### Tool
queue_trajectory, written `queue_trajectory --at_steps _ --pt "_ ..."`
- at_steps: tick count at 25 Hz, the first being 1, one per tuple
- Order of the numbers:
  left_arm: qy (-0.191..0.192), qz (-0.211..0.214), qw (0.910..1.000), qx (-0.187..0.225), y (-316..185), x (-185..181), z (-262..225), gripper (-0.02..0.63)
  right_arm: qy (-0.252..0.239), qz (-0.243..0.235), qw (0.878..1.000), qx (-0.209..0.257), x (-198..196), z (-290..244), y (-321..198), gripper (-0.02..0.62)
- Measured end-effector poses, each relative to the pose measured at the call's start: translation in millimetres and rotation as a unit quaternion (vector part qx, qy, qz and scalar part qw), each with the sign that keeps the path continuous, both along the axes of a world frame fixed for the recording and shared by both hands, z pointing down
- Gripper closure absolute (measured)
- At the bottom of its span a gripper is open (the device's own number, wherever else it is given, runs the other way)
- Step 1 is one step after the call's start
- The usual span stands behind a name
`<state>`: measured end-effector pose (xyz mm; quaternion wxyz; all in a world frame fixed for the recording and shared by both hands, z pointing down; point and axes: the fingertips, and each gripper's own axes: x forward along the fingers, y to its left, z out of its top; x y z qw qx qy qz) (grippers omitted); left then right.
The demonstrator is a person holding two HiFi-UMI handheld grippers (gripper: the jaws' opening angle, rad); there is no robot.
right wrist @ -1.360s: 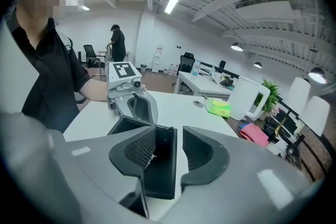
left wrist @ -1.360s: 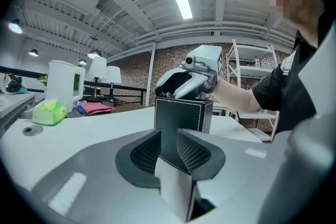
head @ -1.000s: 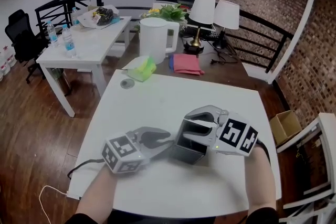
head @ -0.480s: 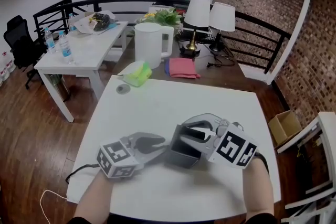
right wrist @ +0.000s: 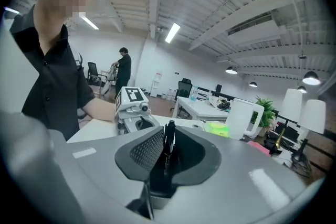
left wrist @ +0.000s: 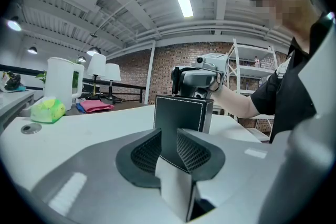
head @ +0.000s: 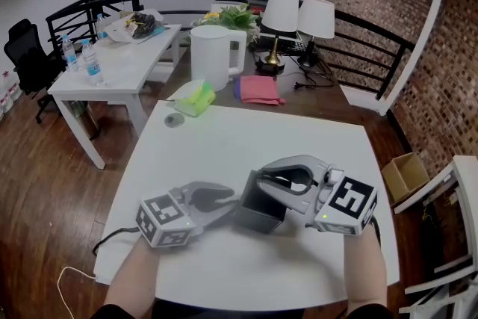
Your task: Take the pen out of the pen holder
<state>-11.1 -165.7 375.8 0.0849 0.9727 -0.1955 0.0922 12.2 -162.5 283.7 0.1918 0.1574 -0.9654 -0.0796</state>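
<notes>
A black square pen holder of leather-like material with white stitching [left wrist: 181, 113] is standing upright on the white desk [head: 246, 138]. It is sitting close to the near edge, a little right of the middle. The left gripper [head: 230, 201] is reaching in almost level from the left. Its jaws are clenched on the holder's near wall, with the meshed pads pressing it from both sides.

The right gripper [head: 265, 181] is hanging over the holder's open top from the right. Its jaws are closing on a slim black pen [right wrist: 168, 141] that is standing between the pads. The pads seem to be gripping it, though the gap there is dark.

The pen's long axis is running upright. Its top end is pointing toward the ceiling just above the jaw tips, and its lower end is dropping into the shadow beneath the jaws, toward the holder. In the head view the right gripper is covering the pen.

Black-and-white square markers [head: 351, 199] are showing as blocky patterns on the cubes of both grippers.

At the desk's far left corner a yellow-green bundle [head: 196, 97] is lying. A small round grey disc [head: 174, 120] is sitting just beside it on the near side.
</notes>
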Motion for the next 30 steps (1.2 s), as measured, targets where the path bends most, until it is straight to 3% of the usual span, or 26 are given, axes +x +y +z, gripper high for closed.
queue_trajectory --at_steps 5,11,15,19,21,23,26,30 --pt "0.000 -0.001 1.0000 0.000 -0.2 -0.1 0.0 0.515 -0.078 0.016 0.996 -0.030 10.1 -24.9 -4.5 0.522" --pt "-0.001 -0.001 1.0000 0.005 -0.4 0.0 0.5 0.517 -0.202 0.029 0.976 -0.071 33.6 -70.0 -7.9 0.522" --pt "-0.001 -0.002 1.0000 0.009 -0.6 -0.5 0.6 0.518 -0.243 0.056 0.966 -0.065 62.6 -92.9 -9.0 0.522" --pt "-0.001 -0.002 1.0000 0.007 0.3 -0.6 0.2 0.518 -0.248 0.115 0.961 -0.043 104.7 -115.7 -15.6 0.522" --pt "-0.002 -0.002 1.0000 0.007 -0.2 -1.2 0.1 0.518 -0.257 0.140 0.955 -0.055 129.5 -119.3 -18.1 0.522" --pt "-0.003 -0.003 1.0000 0.005 -0.5 -1.0 0.2 0.518 -0.275 0.142 0.946 -0.097 149.5 -114.0 -16.9 0.522" --pt "-0.004 -0.006 1.0000 0.001 0.4 0.4 0.7 0.518 -0.282 0.118 0.929 -0.206 159.6 -76.5 -10.8 0.522" --pt "-0.006 -0.007 0.9999 0.004 -0.3 -0.8 0.8 0.518 -0.289 0.104 0.888 -0.342 158.2 -8.5 -6.8 0.522"
